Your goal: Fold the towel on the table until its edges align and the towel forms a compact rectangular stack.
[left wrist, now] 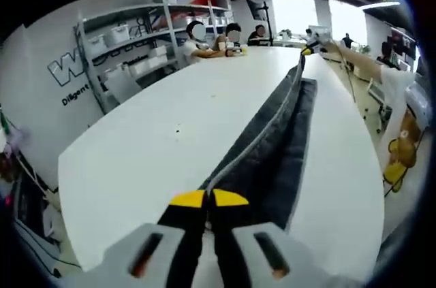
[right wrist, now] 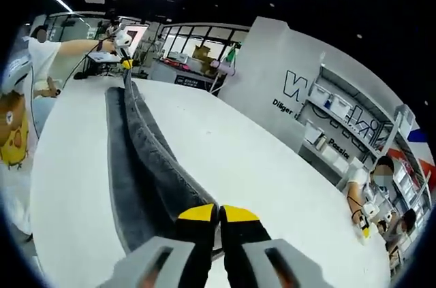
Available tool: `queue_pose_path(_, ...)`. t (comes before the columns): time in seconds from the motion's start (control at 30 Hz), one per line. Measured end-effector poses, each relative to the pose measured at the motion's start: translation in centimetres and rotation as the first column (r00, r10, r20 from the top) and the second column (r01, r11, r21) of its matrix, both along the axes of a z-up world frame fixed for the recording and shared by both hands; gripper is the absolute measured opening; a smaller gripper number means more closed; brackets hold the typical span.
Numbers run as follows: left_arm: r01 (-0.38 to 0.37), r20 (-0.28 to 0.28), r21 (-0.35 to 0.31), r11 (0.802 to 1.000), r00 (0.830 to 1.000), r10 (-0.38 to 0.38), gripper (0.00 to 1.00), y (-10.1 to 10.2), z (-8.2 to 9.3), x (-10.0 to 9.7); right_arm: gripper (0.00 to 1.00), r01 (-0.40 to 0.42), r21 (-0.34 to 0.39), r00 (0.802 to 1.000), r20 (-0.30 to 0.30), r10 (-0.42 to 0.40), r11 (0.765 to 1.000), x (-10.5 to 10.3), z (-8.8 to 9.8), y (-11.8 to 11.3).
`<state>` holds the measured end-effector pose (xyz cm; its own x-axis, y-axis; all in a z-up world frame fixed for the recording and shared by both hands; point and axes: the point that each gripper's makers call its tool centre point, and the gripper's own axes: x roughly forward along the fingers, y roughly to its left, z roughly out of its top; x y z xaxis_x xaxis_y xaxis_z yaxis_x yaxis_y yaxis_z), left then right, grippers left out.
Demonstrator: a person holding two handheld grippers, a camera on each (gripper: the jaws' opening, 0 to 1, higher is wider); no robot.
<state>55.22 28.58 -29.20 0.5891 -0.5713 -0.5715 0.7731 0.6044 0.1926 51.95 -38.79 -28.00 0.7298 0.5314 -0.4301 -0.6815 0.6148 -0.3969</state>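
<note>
A dark grey towel (left wrist: 272,145) is pulled out long over the white table (left wrist: 136,145); its upper edge is raised and its lower part lies on the tabletop. My left gripper (left wrist: 208,199), yellow-tipped, is shut on the towel's near end. At the far end, the right gripper (left wrist: 312,44) holds the other end in the person's outstretched hand. In the right gripper view, my right gripper (right wrist: 219,214) is shut on the towel (right wrist: 136,158), which runs across the table (right wrist: 259,165) to the left gripper (right wrist: 125,48).
The person's white-shirted body (left wrist: 398,111) stands at the table's long side, also seen as the torso (right wrist: 20,97). Seated people (left wrist: 211,39) work at the table's far end. Shelves with white bins (left wrist: 136,43) line the wall. Another seated person (right wrist: 368,193) is by the shelves (right wrist: 340,114).
</note>
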Motion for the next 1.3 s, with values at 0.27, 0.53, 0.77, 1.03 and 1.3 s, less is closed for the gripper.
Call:
queue_pose_path(0.27, 0.016, -0.052, 0.017, 1.0, 0.999, -0.015, 0.04, 0.1, -2.1, -1.8, 0.03, -0.028, -0.019, 0.997, -0.073, 0.027, 0.999, -1.6, -2.1, 0.0)
queue_pose_path(0.53, 0.029, -0.098, 0.038, 0.999, 0.995, -0.025, 0.04, 0.1, -4.2, -3.5, 0.03, -0.042, -0.036, 0.991, -0.125, 0.037, 0.998, -3.4, -3.7, 0.0)
queue_pose_path(0.77, 0.053, -0.13, 0.069, 0.996, 0.991, -0.044, 0.04, 0.1, -5.9, -5.0, 0.03, -0.048, -0.061, 0.985, -0.169, 0.037, 0.997, -5.0, -5.6, -0.2)
queue_pose_path(1.03, 0.058, -0.148, 0.045, 0.997, 0.988, -0.051, 0.05, 0.4, -7.0, -6.2, 0.03, -0.062, -0.075, 0.975, -0.216, 0.044, 0.995, -6.2, -7.5, -0.3)
queue_pose_path(1.3, 0.068, -0.157, 0.057, 0.996, 0.986, -0.058, 0.06, 0.3, -7.9, -7.4, 0.03, -0.076, -0.084, 0.965, -0.256, 0.053, 0.994, -7.1, -9.0, -0.2)
